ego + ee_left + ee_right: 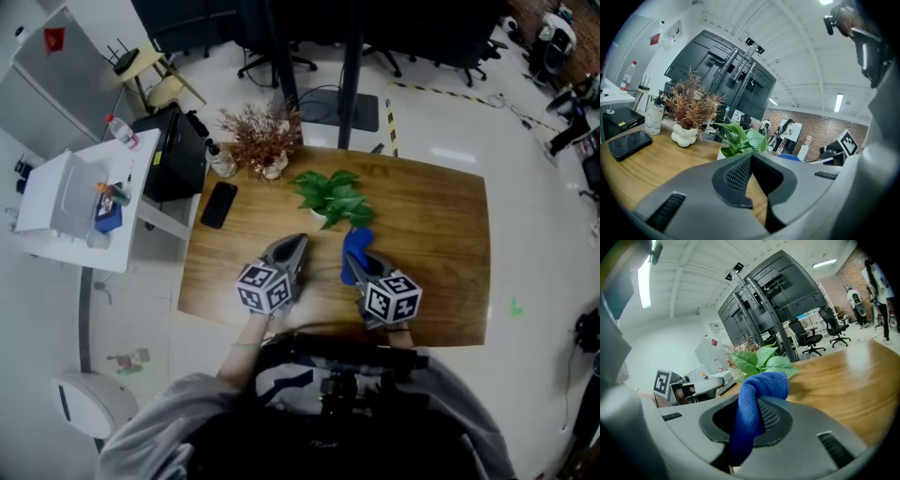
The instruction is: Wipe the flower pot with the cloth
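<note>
**Flower pot** (319, 217): small white pot w/ broad green leaves (330, 192), upright on the wooden table (431, 234). All places below are given rel. to this pot, as seen from the person's side.

**Cloth** (355, 246): blue and bunched, just near-right of the pot, by its leaf tips. Contact w/ the leaves can't be told.

**R gripper** (360, 265): on the person's side of the pot, to its right, jaws clamped on the cloth. The right gripper view shows a fold of cloth standing up between the pads, w/ the rest hanging below them.

**L gripper** (300, 246): on the person's side of the pot, slightly left. Its tips point toward the pot, near but apart from it. The left gripper view shows the jaws closed tip to tip w/ nothing between them.

**Other items:**
- Dried plant (265, 136): in a lumpy white vase, left of the pot and farther from the person.
- Clear bottle (222, 161): just beside the dried plant.
- Black phone (217, 204): left of the pot, lying flat on the table.
- White side table (80, 202): well left of the pot, beyond the wooden table's edge.
</note>
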Available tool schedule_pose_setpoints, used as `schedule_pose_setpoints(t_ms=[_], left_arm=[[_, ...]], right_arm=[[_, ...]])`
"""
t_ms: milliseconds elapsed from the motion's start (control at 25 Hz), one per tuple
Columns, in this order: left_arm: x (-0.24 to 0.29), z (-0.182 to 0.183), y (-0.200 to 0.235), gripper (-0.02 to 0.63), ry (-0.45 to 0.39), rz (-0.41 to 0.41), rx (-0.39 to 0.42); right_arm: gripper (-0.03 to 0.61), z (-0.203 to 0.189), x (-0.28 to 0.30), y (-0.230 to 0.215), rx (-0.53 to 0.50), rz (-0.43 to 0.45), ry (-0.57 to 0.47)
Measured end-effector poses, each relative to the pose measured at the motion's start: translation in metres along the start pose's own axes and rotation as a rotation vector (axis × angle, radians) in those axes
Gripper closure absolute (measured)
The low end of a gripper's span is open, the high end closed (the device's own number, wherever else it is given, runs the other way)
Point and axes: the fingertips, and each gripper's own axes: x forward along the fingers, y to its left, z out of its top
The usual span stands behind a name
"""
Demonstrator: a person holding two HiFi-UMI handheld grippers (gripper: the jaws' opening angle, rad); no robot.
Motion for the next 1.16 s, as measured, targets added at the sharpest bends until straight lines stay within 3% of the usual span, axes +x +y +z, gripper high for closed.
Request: schedule_pose_setpoints(t_ms=[1160], left_arm=[[-0.001, -0.007, -0.011, 0.608, 0.026, -0.038, 0.007]], right_arm=[[0.523, -0.007, -0.012, 0.006, -0.028, -0.037, 0.003]])
